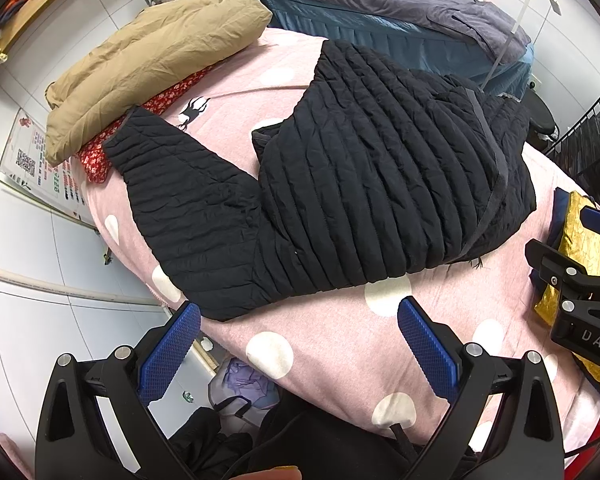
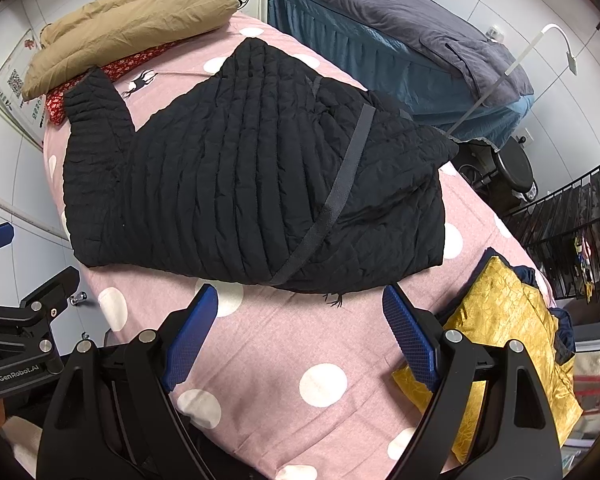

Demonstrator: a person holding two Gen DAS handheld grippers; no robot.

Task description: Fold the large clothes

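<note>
Lying across the middle of the bed [image 1: 332, 336] is the black quilted jacket [image 1: 360, 168], partly folded, one sleeve [image 1: 180, 196] stretching out toward the tan bundle [image 1: 148, 60] at the far end. Both grippers are hovering over the near edge of the pink polka-dot cover — nothing is sitting between either pair of fingers. The left gripper [image 1: 298, 354] is hanging with its blue fingers [image 1: 168, 354] spread wide, just short of the jacket's near hem. The right gripper [image 2: 300, 332] is doing the same, fingers [image 2: 410, 336] standing well apart over bare cover, just beside a gold cushion [image 2: 500, 340]. A grey strap [image 2: 340, 188] is running diagonally over the jacket's body. Under the tan bundle a red floral cloth [image 1: 140, 128] is peeking out, touching the sleeve's cuff — and beyond it all another bed with dark grey bedding [image 2: 400, 12] is showing.
</note>
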